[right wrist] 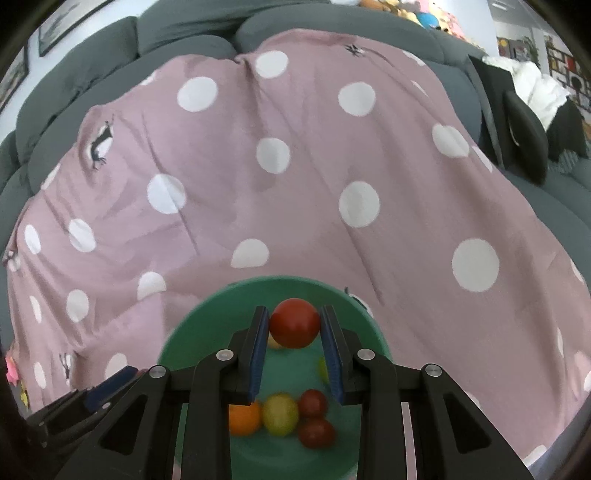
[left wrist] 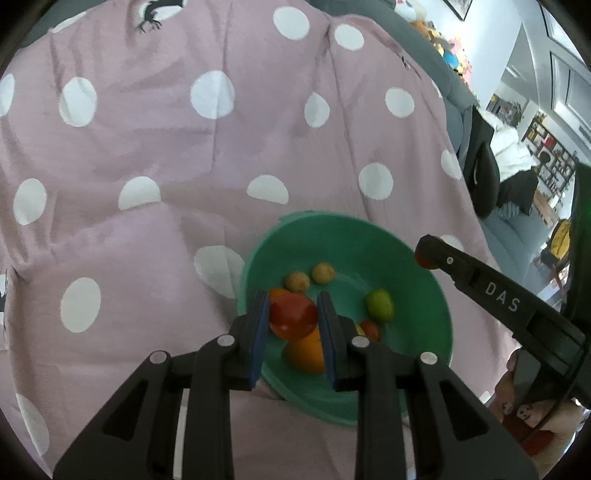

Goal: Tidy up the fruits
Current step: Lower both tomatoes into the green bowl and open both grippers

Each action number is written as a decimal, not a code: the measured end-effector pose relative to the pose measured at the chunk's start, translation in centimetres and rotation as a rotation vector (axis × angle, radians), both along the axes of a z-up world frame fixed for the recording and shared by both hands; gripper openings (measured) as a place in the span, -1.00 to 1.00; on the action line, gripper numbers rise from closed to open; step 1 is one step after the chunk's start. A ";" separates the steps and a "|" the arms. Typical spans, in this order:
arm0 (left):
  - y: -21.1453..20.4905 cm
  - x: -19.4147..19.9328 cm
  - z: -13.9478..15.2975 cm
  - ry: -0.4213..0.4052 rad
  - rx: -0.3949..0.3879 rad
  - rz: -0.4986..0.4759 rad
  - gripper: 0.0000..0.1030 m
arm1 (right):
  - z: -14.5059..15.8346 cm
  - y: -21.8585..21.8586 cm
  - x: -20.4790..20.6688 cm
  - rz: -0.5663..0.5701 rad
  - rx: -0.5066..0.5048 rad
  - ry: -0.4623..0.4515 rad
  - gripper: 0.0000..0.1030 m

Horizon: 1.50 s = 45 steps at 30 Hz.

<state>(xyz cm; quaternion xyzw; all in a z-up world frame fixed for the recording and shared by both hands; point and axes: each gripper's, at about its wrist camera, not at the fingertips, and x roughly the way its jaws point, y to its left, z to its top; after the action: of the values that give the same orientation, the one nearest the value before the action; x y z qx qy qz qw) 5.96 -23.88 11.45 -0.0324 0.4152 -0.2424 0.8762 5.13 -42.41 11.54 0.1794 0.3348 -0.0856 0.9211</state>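
Red fruit (right wrist: pixel 294 324) in right tool (right wrist: pixel 294 325) (over bowl (right wrist: pixel 207 317))

The bowl (right wrist: pixel 207 317) sat on the spotted cloth (right wrist: pixel 295 166), which covered a sofa (right wrist: pixel 177 33). Several fruits (right wrist: pixel 280 413) lay inside the bowl.

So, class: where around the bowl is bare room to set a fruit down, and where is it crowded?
Free: the polka-dot blanket beyond and left of the green bowl, up to the grey sofa cushions. Crowded: the bowl's floor, where fruits cluster.
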 end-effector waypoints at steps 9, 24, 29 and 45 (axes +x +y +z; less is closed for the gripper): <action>-1.9 -0.3 -1.4 0.017 0.034 -0.032 -0.51 | -1.2 -0.5 0.4 0.005 0.003 0.055 -0.40; -3.6 -0.3 -2.3 0.050 0.048 -0.049 -0.50 | -2.5 -0.6 1.2 0.013 -0.006 0.128 -0.40; -3.9 -0.3 -2.5 0.056 0.050 -0.048 -0.50 | -2.8 -0.5 1.5 0.014 -0.012 0.146 -0.40; -3.3 -1.3 -1.1 0.030 0.024 -0.041 0.47 | -2.1 -0.3 1.2 0.013 -0.033 0.138 -0.32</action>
<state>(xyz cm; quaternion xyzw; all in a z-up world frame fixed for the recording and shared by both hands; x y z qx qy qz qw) 4.69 -27.22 10.39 -0.0171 0.4317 -0.2548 0.8651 6.28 -42.67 9.42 0.1557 0.3971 -0.0971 0.8993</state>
